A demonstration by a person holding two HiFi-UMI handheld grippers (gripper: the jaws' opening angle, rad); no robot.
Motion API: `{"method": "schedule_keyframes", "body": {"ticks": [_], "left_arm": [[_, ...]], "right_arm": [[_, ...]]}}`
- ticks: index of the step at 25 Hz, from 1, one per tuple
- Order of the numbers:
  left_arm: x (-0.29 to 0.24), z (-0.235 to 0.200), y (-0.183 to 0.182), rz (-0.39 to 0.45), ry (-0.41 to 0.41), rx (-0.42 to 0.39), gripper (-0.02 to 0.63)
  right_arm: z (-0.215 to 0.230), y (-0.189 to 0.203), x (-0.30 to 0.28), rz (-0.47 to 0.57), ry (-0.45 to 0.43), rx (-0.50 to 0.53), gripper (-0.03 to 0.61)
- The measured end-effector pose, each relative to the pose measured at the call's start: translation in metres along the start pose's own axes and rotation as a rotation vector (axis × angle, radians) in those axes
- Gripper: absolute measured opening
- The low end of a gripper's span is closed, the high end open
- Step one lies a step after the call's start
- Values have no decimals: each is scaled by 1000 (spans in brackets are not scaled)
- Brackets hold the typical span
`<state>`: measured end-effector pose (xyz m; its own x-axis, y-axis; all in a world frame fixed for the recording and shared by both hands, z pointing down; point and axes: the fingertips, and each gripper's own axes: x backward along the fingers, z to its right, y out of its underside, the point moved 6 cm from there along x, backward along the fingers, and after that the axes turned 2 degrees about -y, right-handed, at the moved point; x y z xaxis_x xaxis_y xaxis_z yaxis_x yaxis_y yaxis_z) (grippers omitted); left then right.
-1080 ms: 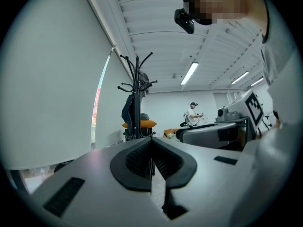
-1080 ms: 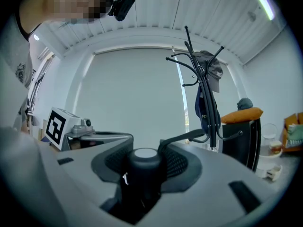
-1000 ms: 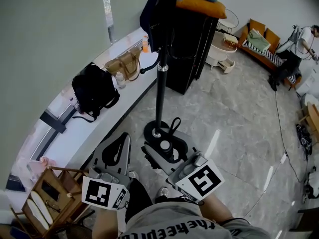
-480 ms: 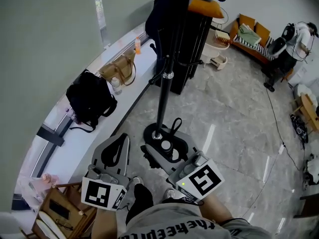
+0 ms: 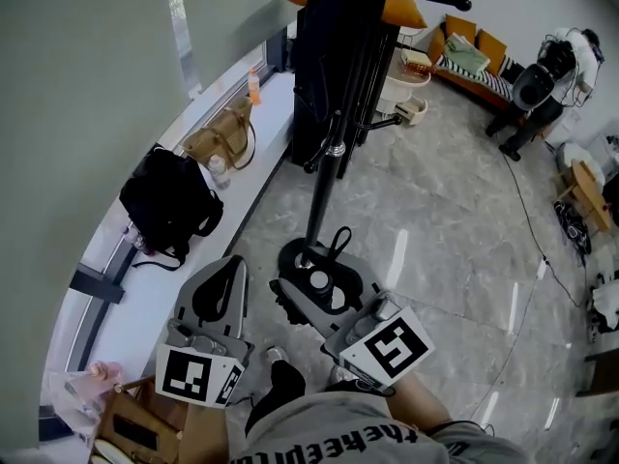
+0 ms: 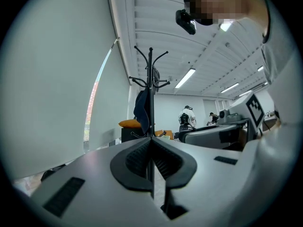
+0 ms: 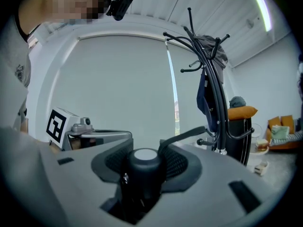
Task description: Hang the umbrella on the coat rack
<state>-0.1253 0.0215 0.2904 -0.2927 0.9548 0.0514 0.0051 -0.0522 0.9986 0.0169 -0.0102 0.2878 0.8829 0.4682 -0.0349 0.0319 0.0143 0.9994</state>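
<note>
Clamping right gripper [image 5: 317, 293]: I have it clenched on the umbrella [image 7: 144, 164] handle.
Left gripper [image 6: 151, 160]: jaws pressed together, empty.
Coat rack [image 5: 326, 182]: upper centre, head view.

Black umbrella [image 7: 144, 167], black rack [image 5: 324, 177]; tan bag [image 5: 221, 141] at eleven o'clock, black backpack [image 5: 169, 201] at ten (orange cushion [image 5: 401, 11] at one); grey marbled floor [image 5: 455, 230].

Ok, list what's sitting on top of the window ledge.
On the window ledge: a black bag, a tan handbag, a small bottle beside it and an orange bottle farther along. Its far end is hidden behind the dark garment on the coat rack.
</note>
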Motion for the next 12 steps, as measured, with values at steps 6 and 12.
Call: {"method": "schedule_keyframes", "body": {"ticks": [6,12], "left_arm": [[-5,-22,2,9,42,10,15],[-10,-37,4,14,90,13,15]], "right_arm": [[-4,-1,-17,-6,45,8,183],[-9,-2,-29,-5,86,19,183]]}}
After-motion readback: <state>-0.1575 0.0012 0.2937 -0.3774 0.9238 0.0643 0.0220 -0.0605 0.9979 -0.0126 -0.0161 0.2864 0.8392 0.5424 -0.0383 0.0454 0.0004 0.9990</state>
